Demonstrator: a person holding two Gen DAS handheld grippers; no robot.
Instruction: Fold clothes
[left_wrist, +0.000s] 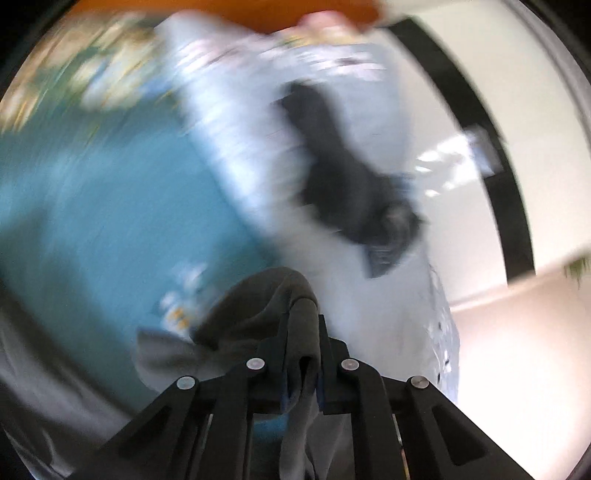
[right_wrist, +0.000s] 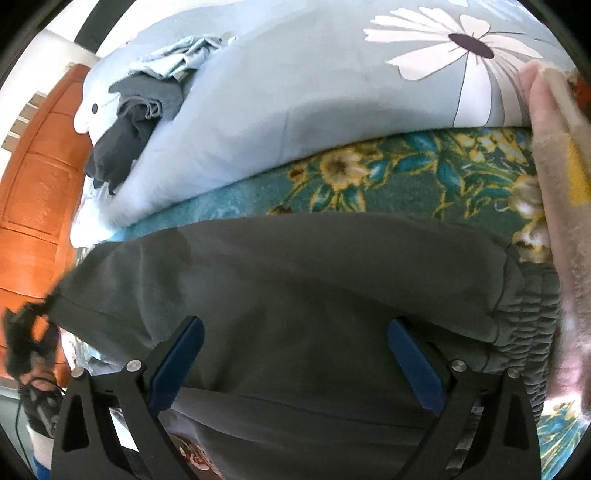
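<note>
Folding the grey sweatpants (right_wrist: 280, 280) well means carrying the pinched edge straight across so the hems meet — they lie on the floral blanket (right_wrist: 388, 181) near the bed's front edge. The left gripper (left_wrist: 302, 354) is clamped on a bunch of the grey cloth; the right gripper (right_wrist: 295, 354) hovers spread wide over them, holding nothing.

Bed (right_wrist: 258, 206) w/ duvet (right_wrist: 295, 110), grey pants (right_wrist: 295, 277)
</note>
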